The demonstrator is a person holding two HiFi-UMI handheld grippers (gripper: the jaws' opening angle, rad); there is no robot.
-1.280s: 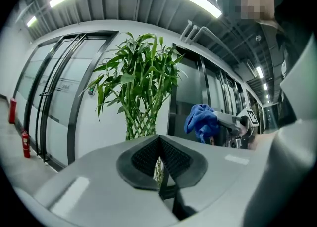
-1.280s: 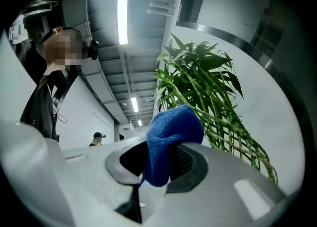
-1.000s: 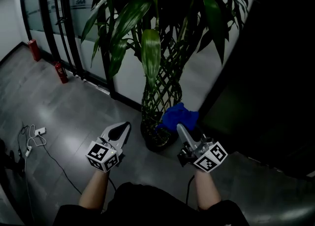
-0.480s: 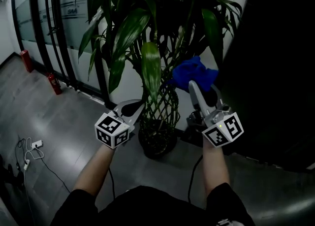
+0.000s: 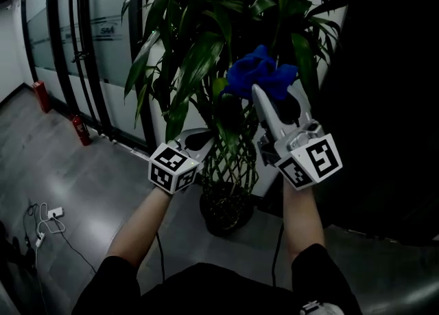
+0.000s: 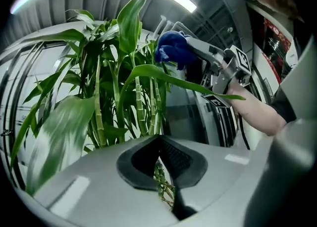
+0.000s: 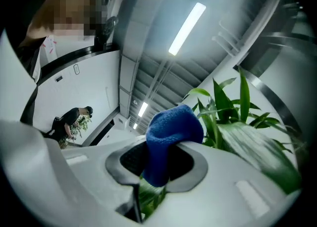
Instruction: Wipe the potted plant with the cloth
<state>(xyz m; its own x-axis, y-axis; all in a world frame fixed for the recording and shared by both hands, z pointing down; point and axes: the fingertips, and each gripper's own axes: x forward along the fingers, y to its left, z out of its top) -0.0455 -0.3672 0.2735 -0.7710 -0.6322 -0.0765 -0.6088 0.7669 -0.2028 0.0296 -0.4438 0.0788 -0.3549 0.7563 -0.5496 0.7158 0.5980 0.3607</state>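
Clamping the blue cloth (image 5: 255, 72), the right tongs (image 5: 276, 95) hold it among the upper leaves of the potted plant (image 5: 200, 56), at one o'clock. The left tongs (image 5: 194, 141) are pressed together, empty, at nine o'clock of the braided stems (image 5: 232, 164).

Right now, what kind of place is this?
Probably an office hallway: frosted glass partitions, a red fire extinguisher on the grey tiled floor, and a tall potted plant by the wall.

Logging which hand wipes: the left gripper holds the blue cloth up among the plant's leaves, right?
No. The right gripper holds the blue cloth up among the plant's leaves, as the right gripper view shows; the left gripper is shut on nothing.
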